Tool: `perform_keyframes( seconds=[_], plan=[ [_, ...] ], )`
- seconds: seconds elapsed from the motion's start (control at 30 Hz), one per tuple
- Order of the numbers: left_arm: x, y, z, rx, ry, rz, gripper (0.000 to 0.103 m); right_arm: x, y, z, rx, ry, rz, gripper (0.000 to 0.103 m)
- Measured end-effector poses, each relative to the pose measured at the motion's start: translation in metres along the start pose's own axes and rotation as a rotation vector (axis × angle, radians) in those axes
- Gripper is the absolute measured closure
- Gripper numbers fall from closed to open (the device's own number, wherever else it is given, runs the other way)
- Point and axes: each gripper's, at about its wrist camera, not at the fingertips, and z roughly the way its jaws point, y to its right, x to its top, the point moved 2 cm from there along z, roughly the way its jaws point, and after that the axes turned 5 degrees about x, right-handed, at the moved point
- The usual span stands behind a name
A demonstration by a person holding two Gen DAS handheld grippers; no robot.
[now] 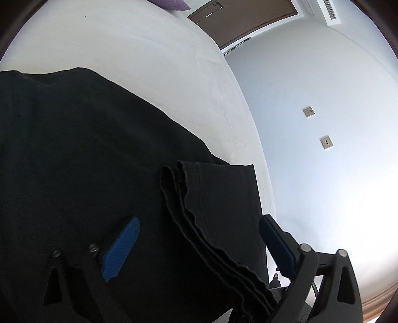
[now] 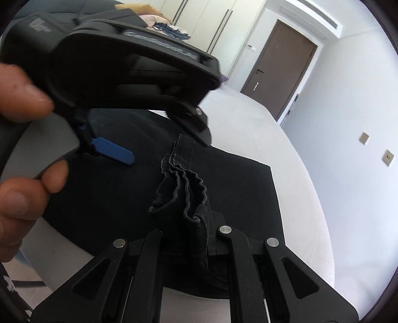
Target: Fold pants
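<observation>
Black pants (image 1: 74,149) lie spread on a white bed (image 1: 149,62). The stacked leg hems (image 1: 219,223) are lifted over the fabric. My left gripper (image 1: 199,246) is open, its blue pads (image 1: 122,248) on either side of the hem stack without pinching it. My right gripper (image 2: 185,238) is shut on the bunched hems (image 2: 184,193) and holds them above the pants (image 2: 236,198). The left gripper (image 2: 159,139) shows in the right wrist view, held by a hand, hovering over the hem's far end with one blue pad (image 2: 114,150) visible.
The bed edge (image 1: 251,149) runs close on the right, with a white wall and two sockets (image 1: 308,111) beyond. A brown door (image 2: 278,67) and wardrobes (image 2: 211,24) stand at the far end. A purple item (image 1: 171,5) lies far up the bed.
</observation>
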Motion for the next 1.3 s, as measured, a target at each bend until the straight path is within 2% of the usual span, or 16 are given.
perform_keyframes(
  seconds=[0.03,0.07,0.1,0.2,0.37,0.53,0.83,0.93,1.03,1.1,1.13,1.17,1.3],
  plan=[
    [0.0,-0.001,-0.001,0.009,-0.007,0.01,0.034,0.003,-0.009,-0.002,0.008,0.006,-0.025,0.096],
    [0.001,-0.004,-0.001,0.018,-0.013,0.013,0.062,0.005,-0.016,-0.004,0.017,0.012,-0.042,0.096],
    [0.002,-0.008,-0.001,0.027,-0.027,0.01,0.076,0.007,-0.024,-0.005,0.027,0.016,-0.059,0.096],
    [0.007,-0.017,-0.014,0.04,-0.013,0.023,0.094,0.015,-0.045,-0.008,0.054,0.02,-0.105,0.096],
    [0.019,-0.028,-0.04,0.111,0.007,0.095,0.094,0.029,-0.077,-0.013,0.107,0.034,-0.187,0.096],
    [0.036,-0.051,-0.061,0.182,0.032,0.097,0.094,0.048,-0.113,-0.01,0.177,0.045,-0.243,0.097],
    [0.039,-0.094,-0.07,0.226,0.04,0.059,0.093,0.05,-0.149,0.002,0.258,0.0,-0.268,0.096],
    [0.04,-0.103,-0.066,0.234,0.041,0.049,0.086,0.049,-0.152,0.013,0.271,-0.045,-0.257,0.096],
    [0.036,-0.101,-0.065,0.239,0.06,0.049,0.081,0.052,-0.148,0.012,0.293,-0.04,-0.233,0.094],
    [0.033,-0.096,-0.07,0.292,0.086,0.072,0.07,0.043,-0.14,-0.001,0.325,-0.04,-0.221,0.093],
    [0.029,-0.093,-0.077,0.341,0.113,0.093,0.067,0.041,-0.123,-0.004,0.36,-0.048,-0.191,0.092],
    [0.025,-0.087,-0.083,0.384,0.14,0.115,0.058,0.036,-0.1,-0.009,0.41,-0.062,-0.14,0.092],
    [-0.006,-0.048,-0.103,0.58,0.248,0.31,0.046,0.016,-0.031,-0.025,0.68,-0.109,0.151,0.089]
  ],
)
